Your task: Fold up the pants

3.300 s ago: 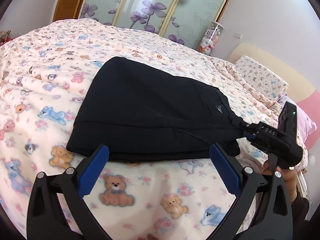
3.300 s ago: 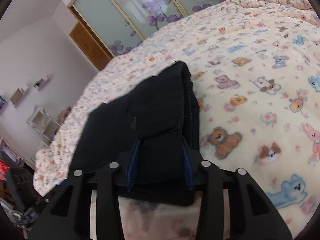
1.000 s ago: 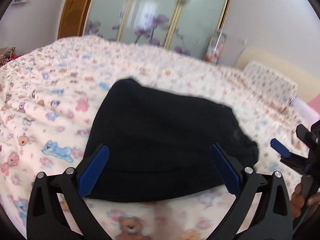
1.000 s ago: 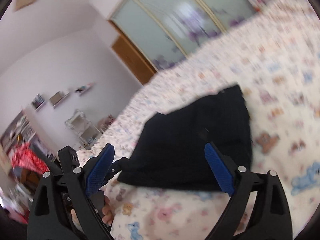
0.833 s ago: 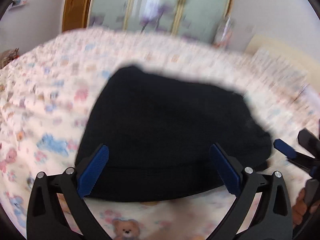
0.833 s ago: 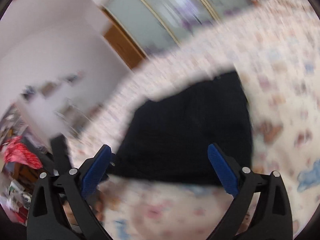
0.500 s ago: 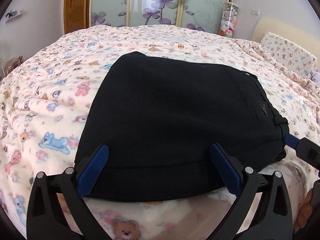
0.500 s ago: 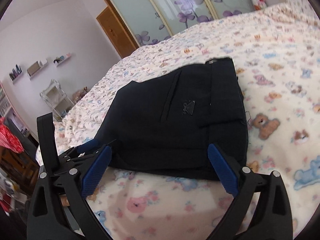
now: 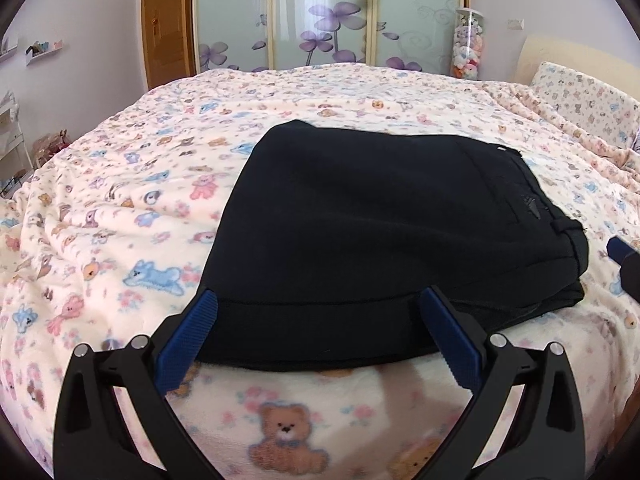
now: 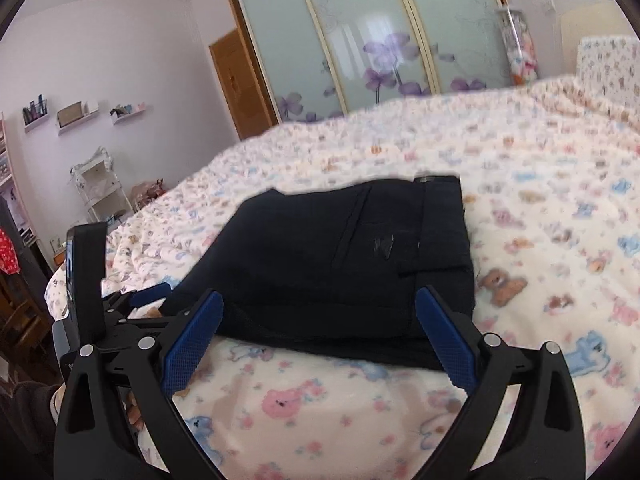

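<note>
Left wrist: folded pants (image 9: 384, 232) just ahead of both spread, empty tools.

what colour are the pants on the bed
The folded pants are black, or a very dark navy. The left wrist view shows them best.

Count, bedroom:
1 pr pants (image 9: 384, 220), 2 hand-held grippers: left (image 9: 320, 336) & right (image 10: 318, 334), 1 bed (image 9: 120, 184), 1 pillow (image 9: 588, 100), 3 wall shelves (image 10: 72, 114), 1 door (image 9: 164, 28).
</note>
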Demonstrator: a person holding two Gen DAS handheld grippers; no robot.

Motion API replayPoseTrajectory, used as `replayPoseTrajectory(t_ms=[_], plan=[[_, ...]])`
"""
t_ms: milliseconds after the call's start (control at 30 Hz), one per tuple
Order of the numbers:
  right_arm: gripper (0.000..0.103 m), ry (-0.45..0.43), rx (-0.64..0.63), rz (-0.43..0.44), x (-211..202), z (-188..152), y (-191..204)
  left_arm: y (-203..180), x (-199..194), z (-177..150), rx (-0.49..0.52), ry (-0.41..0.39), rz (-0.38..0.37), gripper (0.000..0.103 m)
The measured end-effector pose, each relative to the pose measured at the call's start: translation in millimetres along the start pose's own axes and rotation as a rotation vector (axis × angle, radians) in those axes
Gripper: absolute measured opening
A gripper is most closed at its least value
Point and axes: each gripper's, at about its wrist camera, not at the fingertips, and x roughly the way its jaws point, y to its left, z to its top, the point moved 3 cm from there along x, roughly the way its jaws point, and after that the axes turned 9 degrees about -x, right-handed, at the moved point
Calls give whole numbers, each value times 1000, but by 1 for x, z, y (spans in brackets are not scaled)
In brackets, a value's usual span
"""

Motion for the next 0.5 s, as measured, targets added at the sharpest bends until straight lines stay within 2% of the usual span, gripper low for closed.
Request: replayPoseTrajectory(t_ms=[100,133,333,433,500], plan=[[99,210,131,8,34,-21,-22,1,4,-2,-1,13,5,101],[99,253,177,27,44,-29,-29,2,5,-3,1,13,8,101],[99,197,165,48,30,-21,-24,3,5,-4,-1,15,3,101],[99,142,203,129,15,-12,-26,9,0,-3,-19,13,-24,101],[99,71,234,160,-1,-3,-35,19,-7,-2,-50,1,-48,101]])
